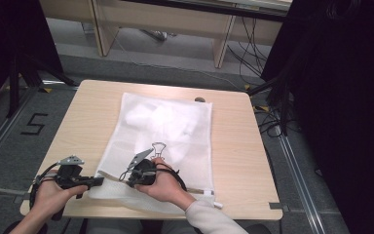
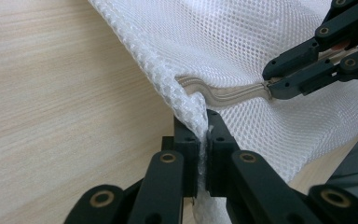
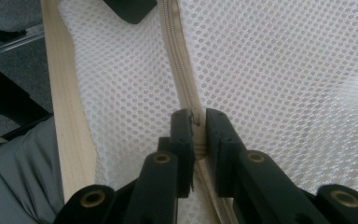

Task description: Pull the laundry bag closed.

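White mesh forms the single laundry bag [image 1: 163,141], which is spread flat across the middle of the table [image 1: 233,146], its zippered end lying at the near edge and drooping slightly over it. One pale bundle of cloth [image 1: 160,119] is seen through the netting toward the far end. The bag is judged light, soft and limp: it is expected to fold and drag rather than slide as a piece, so it must be held at two places if the zipper [image 3: 179,70] is to run. The netting is best taken at its thick hemmed corner and the zipper by its pull, since open mesh could snag or tear.

Two grippers are counted. The left gripper [image 2: 204,135] is closed on the bag's bunched hem at the near left corner of the bag, the fabric pinched between its jaws. The right gripper [image 3: 197,128] is set over the zipper line at the near edge, its jaws narrow around the small zipper pull [image 3: 196,120]; a firm clamp on the pull cannot be confirmed. One zipper is counted, and one wire-handled clip [image 1: 158,146] is seen lying on the bag beyond the right gripper.
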`<state>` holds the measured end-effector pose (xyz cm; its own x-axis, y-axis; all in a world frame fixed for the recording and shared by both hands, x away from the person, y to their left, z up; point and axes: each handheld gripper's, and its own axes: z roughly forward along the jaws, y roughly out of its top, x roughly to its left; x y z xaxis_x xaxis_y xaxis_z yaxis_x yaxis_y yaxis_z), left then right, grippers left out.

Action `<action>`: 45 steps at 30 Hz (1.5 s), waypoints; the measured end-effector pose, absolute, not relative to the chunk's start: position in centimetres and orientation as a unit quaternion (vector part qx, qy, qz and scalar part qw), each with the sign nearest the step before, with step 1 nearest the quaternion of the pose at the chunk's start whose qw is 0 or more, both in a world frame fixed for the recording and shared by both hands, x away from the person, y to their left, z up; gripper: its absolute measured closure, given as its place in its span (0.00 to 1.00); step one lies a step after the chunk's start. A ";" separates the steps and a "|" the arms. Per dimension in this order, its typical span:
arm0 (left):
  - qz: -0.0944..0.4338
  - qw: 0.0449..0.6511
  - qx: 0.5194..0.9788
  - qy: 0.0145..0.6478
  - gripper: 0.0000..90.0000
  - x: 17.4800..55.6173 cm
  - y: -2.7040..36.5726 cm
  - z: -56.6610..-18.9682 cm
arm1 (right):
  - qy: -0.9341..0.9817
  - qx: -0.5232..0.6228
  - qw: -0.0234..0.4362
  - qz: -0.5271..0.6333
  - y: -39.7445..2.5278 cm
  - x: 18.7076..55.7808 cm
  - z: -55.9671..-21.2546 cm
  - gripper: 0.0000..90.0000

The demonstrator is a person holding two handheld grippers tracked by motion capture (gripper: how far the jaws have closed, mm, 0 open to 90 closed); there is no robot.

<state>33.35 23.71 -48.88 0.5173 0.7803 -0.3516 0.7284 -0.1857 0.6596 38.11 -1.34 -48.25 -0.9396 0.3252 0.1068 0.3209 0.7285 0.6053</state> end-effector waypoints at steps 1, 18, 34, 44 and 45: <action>0.032 0.408 0.770 0.489 0.95 33.3 23.7 -48.9 | 0.928 0.175 0.001 0.328 -1.4 38.0 -48.3 0.92; 0.029 0.403 0.772 0.490 0.95 33.4 23.8 -49.0 | 0.929 0.181 0.001 0.323 -2.1 38.0 -48.1 0.92; 0.029 0.403 0.771 0.492 0.95 33.3 23.8 -49.0 | 0.927 0.183 0.001 0.326 -2.6 38.1 -47.9 0.92; 0.028 0.403 0.771 0.493 0.95 33.3 23.7 -49.0 | 0.925 0.194 -0.003 0.326 -3.2 38.0 -47.7 0.92; 0.029 0.398 0.776 0.489 0.95 33.3 23.8 -49.0 | 0.925 0.194 -0.006 0.327 -3.2 38.0 -47.7 0.92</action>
